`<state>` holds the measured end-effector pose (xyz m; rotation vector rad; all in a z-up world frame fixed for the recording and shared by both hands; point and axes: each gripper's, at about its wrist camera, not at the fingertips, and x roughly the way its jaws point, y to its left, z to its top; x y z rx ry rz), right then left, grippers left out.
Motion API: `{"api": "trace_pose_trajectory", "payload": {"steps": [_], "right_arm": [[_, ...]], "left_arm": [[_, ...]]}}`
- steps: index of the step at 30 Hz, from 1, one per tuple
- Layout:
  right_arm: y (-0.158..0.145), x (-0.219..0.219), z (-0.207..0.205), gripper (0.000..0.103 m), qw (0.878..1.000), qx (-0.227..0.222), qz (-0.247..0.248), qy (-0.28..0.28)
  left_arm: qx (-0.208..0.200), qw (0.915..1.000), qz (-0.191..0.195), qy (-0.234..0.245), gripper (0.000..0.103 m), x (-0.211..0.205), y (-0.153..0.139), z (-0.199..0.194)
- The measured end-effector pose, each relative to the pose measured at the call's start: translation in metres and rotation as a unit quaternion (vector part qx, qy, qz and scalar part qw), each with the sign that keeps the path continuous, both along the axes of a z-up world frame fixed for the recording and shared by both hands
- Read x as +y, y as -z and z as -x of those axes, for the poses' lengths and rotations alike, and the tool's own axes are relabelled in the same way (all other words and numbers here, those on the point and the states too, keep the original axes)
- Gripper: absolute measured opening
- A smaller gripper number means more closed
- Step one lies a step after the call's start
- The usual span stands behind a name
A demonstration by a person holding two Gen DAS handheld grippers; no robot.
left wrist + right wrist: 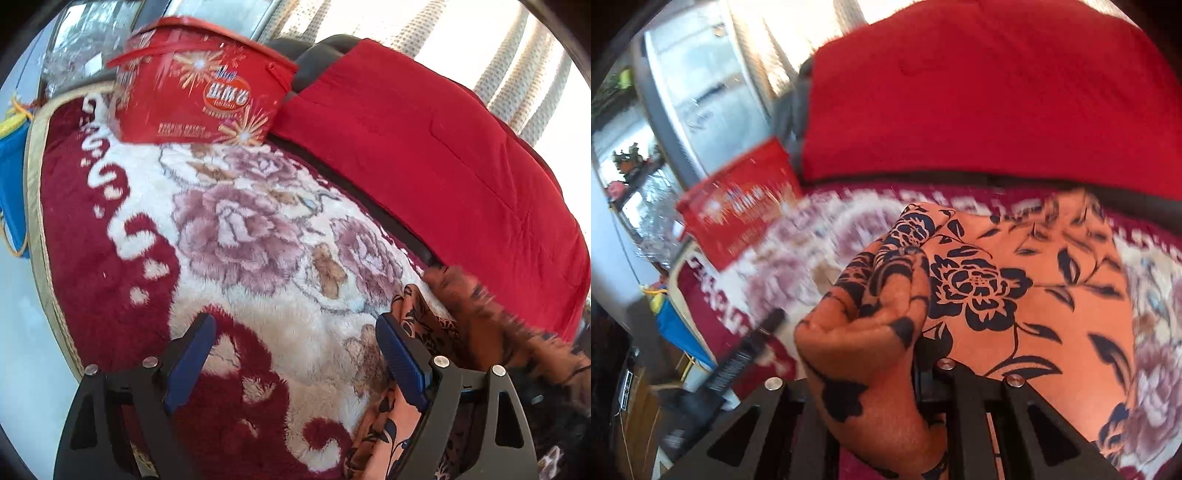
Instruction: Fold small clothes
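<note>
Right wrist view: right hand-held gripper (pixel 916 332) pinches the orange floral garment (pixel 1015 295); left hand-held gripper (pixel 295 354) gapes wide beside it.

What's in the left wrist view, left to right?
Blue bag at the edge → red printed tub on the fluffy maroon-and-white floral blanket → plain red quilted cushion; low right, orange cloth with dark floral print.

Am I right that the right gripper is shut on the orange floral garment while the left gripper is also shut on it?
Not quite: the left gripper is open, its blue fingers spread over the floral blanket, as the left wrist view shows. The right gripper is indeed shut on the orange floral garment.
</note>
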<state>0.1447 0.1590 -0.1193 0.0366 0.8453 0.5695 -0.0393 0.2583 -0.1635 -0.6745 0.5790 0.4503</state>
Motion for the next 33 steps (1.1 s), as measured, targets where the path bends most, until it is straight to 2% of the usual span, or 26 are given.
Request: {"api": "trace_pose_trajectory", "payload": {"steps": [2, 4, 5, 6, 8, 9, 13, 16, 21, 23, 26, 29, 31, 33], "right_arm": [[0.019, 0.014, 0.001, 0.018, 1.000, 0.011, 0.023, -0.010], [0.061, 0.024, 0.000, 0.025, 0.994, 0.052, 0.093, -0.017], [0.071, 0.025, 0.004, 0.025, 0.993, 0.043, 0.104, -0.024], [0.069, 0.024, 0.011, 0.028, 0.994, 0.015, 0.102, -0.028], [0.060, 0.026, 0.017, 0.056, 0.997, 0.018, 0.072, -0.037], [0.054, 0.022, 0.019, 0.075, 0.997, 0.027, 0.053, -0.049], [0.036, 0.002, 0.037, 0.077, 0.998, 0.012, 0.042, -0.049], [0.031, -0.048, 0.055, 0.077, 1.000, 0.021, 0.011, -0.016], [0.030, -0.120, 0.103, 0.077, 0.999, 0.015, -0.013, 0.031], [0.029, -0.148, 0.119, 0.077, 0.998, 0.012, -0.016, 0.051], [0.043, -0.179, 0.134, 0.077, 0.996, 0.026, -0.034, 0.079], [0.060, -0.199, 0.139, 0.077, 0.993, 0.049, -0.048, 0.099], [0.066, -0.205, 0.139, 0.077, 0.992, 0.057, -0.056, 0.101], [0.066, -0.210, 0.141, 0.077, 0.992, 0.049, -0.064, 0.097]], "left_arm": [[0.000, 1.0000, 0.000, -0.001, 0.088, 0.000, 0.000, -0.001], [-0.001, 1.0000, -0.003, 0.003, 0.088, 0.000, 0.000, -0.001], [-0.001, 1.0000, -0.002, 0.004, 0.088, 0.000, 0.000, 0.000], [-0.002, 1.0000, -0.002, 0.004, 0.088, 0.001, 0.000, 0.000], [-0.006, 1.0000, -0.006, 0.002, 0.088, 0.002, -0.001, 0.003], [-0.006, 0.9999, -0.008, 0.001, 0.089, 0.002, -0.001, 0.003], [-0.003, 0.9999, -0.008, 0.006, 0.088, 0.001, 0.000, 0.001], [-0.003, 0.9996, -0.025, 0.015, 0.089, -0.005, -0.004, 0.001], [-0.009, 0.9971, -0.064, 0.042, 0.089, -0.022, -0.012, 0.002], [-0.006, 0.9943, -0.083, 0.066, 0.088, -0.035, -0.017, 0.002], [-0.007, 0.9879, -0.086, 0.129, 0.088, -0.061, -0.026, 0.009], [-0.011, 0.9804, -0.098, 0.171, 0.088, -0.084, -0.033, 0.015], [0.011, 0.9762, -0.109, 0.187, 0.088, -0.095, -0.030, 0.010], [0.058, 0.9737, -0.093, 0.200, 0.088, -0.096, -0.020, 0.000]]}}
